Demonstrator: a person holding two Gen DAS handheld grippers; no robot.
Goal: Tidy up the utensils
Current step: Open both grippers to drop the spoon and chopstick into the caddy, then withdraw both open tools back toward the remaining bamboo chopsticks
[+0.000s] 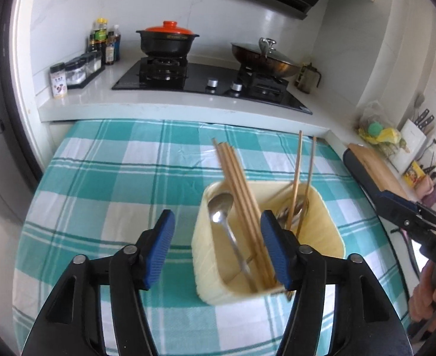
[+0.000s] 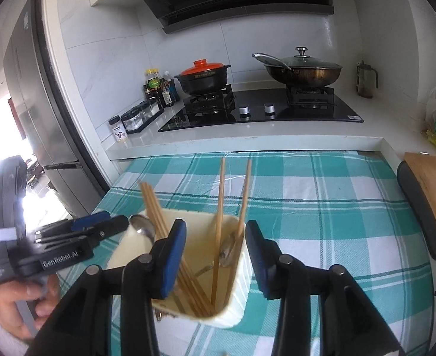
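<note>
Chopsticks [image 1: 241, 195] — slim, wooden — lean in ribbed cream holder [image 1: 206, 255].

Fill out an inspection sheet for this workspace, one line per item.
Surface: teal checked tablecloth.
Job's things: cream utensil holder standing upright, holding chopsticks and spoons.
Clutter: nothing seen on the cloth.
Grippers: left gripper open, one finger inside the holder; right gripper open over the holder, nothing gripped.
Cables: nothing seen.
Surroundings: hob with clay pot and wok, sauce bottles, cutting board.
</note>
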